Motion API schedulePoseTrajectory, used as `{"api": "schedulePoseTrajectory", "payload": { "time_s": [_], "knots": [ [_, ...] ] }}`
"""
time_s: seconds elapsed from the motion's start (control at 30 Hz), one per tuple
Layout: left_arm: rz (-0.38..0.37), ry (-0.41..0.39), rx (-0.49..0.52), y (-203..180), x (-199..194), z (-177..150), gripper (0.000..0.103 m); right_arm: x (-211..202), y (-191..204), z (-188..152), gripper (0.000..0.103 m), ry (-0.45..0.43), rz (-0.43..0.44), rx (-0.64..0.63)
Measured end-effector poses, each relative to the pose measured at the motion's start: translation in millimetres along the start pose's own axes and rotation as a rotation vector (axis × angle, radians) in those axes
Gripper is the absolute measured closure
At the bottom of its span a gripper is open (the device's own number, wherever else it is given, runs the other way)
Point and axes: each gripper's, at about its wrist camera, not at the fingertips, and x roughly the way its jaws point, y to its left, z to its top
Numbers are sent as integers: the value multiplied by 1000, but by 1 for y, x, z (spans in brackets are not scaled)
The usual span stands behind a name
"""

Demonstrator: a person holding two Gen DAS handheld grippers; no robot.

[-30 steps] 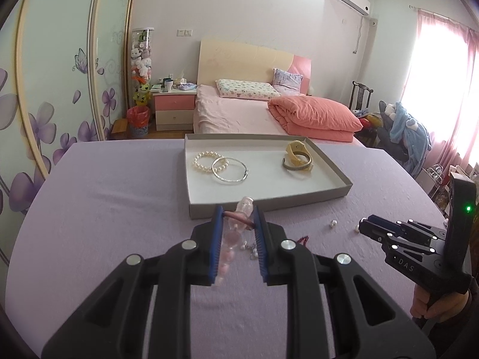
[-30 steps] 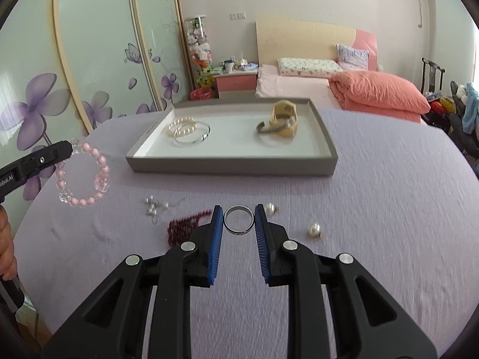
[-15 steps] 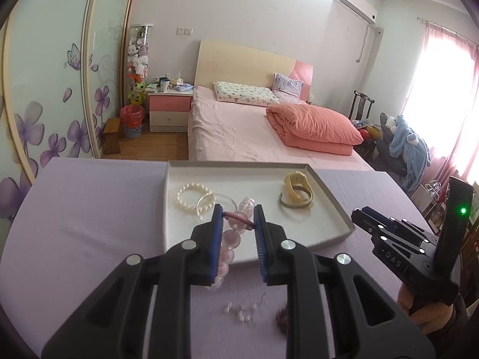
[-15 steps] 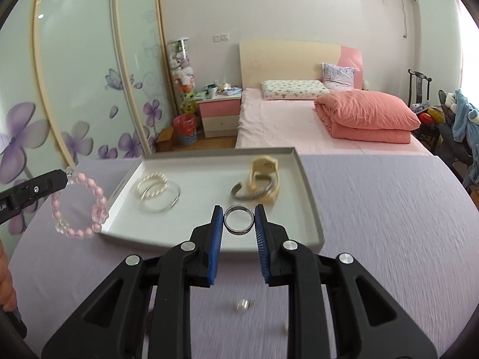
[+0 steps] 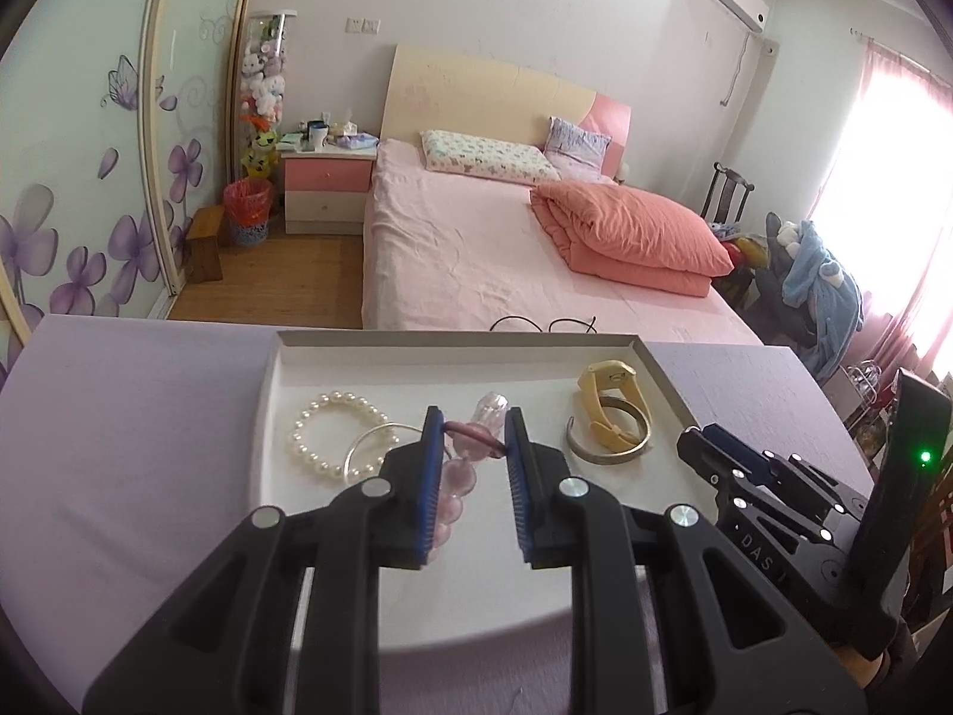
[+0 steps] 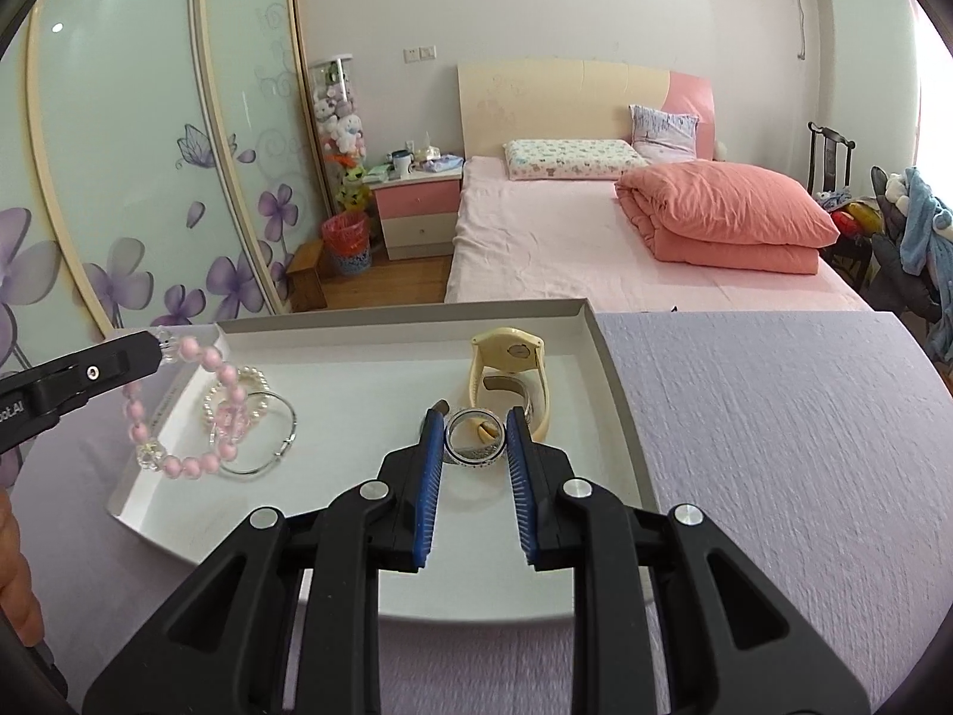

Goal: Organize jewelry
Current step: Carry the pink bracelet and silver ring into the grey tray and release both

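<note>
Bangle (image 5: pixel 607 447) right of pearls (image 5: pixel 333 435) in tray (image 5: pixel 667 381).

Pink bed (image 5: pixel 476 250), floral wardrobe (image 6: pixel 119 179), bright curtained window (image 5: pixel 893 190).

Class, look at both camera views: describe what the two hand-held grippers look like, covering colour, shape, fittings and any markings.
Each hand-held gripper, left and right, has black plastic angular arms with cut-out openings, round silver pins at the joints, and ribbed blue pads lining the fingers. Seen from the side, the right one carries white lettering and a small green light.
</note>
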Motion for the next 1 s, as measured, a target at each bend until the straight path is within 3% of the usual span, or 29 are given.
{"api": "schedulePoseTrajectory", "payload": {
  "time_s": [0.33, 0.47, 0.7, 1.0],
  "knots": [
    [14, 5, -28, 10, 24, -1, 81, 12, -1, -5, 81, 30, -10, -3],
    [15, -19, -43, 17, 16, -1, 64, 13, 0, -8, 81, 38, -15, -7],
    [62, -40, -39, 31, 0, -5, 52, 20, 5, -7, 81, 50, -28, -13],
    [105, -50, -49, 50, -9, -7, 46, 32, 8, -8, 80, 62, -45, -19]
  ]
}}
